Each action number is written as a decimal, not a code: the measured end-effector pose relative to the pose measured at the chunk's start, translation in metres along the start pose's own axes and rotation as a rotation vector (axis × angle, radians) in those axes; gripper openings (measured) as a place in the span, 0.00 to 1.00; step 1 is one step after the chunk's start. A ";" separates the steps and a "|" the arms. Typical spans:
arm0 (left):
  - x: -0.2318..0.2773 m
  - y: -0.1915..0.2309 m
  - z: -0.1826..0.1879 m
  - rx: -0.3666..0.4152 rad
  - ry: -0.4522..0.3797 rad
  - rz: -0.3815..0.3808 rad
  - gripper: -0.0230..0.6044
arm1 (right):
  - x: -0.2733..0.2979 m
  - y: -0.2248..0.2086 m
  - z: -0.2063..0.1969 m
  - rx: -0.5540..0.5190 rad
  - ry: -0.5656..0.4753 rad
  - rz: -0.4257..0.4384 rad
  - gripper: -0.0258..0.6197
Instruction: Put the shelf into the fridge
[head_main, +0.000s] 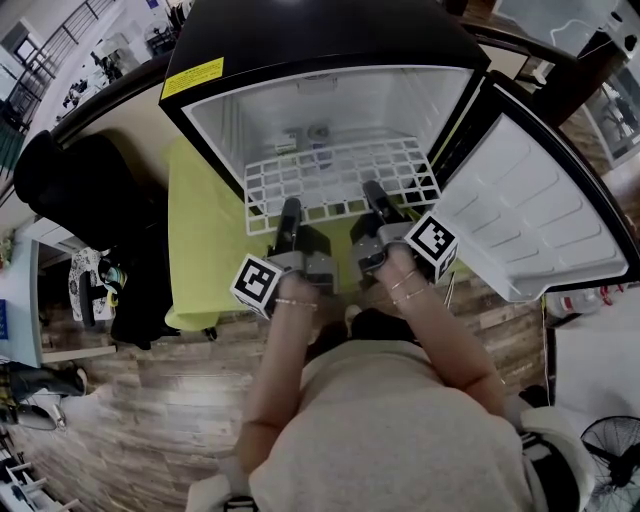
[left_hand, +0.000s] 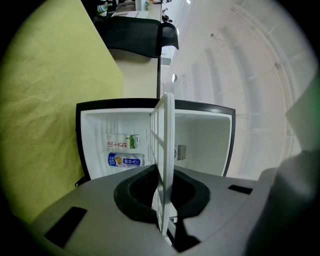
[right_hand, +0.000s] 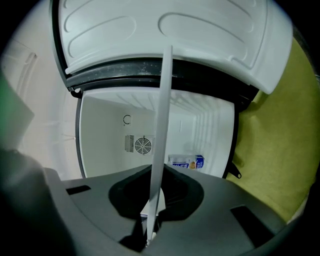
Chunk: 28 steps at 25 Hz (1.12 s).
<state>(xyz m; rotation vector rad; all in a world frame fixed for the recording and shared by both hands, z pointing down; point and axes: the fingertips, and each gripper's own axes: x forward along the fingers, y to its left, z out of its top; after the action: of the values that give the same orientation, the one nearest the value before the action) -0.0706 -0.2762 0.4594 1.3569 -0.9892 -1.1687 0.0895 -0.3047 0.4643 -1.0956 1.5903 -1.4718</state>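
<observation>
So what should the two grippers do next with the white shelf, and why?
Probably slide the shelf straight and level, deeper into the fridge. The left hand-held gripper and the right hand-held gripper are both clamped on its near edge, the door is open, and the shelf seems only partly inside.

The fridge (head_main: 228, 118) stands at 12 o'clock on a cloth (head_main: 200, 240), with its door (head_main: 540, 210) swung out toward 3 o'clock. The shelf (head_main: 340, 172) lies level, partly in the fridge mouth. The left gripper (head_main: 290, 207) grips the shelf's near edge at 7 o'clock and the right gripper (head_main: 372, 190) grips it at 5 o'clock. Two cartons (left_hand: 125, 160) lie at the fridge's back, below the shelf. A chair (head_main: 90, 190) sits at 9 o'clock and a fan (head_main: 612, 455) at 5 o'clock.
</observation>
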 end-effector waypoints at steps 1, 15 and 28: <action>0.002 0.000 0.001 0.001 0.001 0.003 0.09 | 0.002 0.001 0.001 -0.001 0.001 0.001 0.09; 0.022 0.018 0.011 0.042 0.011 0.046 0.09 | 0.026 -0.009 0.004 -0.003 0.014 -0.021 0.10; 0.040 0.020 0.018 0.055 -0.004 0.054 0.09 | 0.045 -0.009 0.010 -0.009 0.023 -0.023 0.10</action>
<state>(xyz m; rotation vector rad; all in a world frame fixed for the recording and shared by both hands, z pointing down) -0.0803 -0.3212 0.4744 1.3630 -1.0615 -1.1117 0.0816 -0.3494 0.4749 -1.1089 1.6069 -1.4990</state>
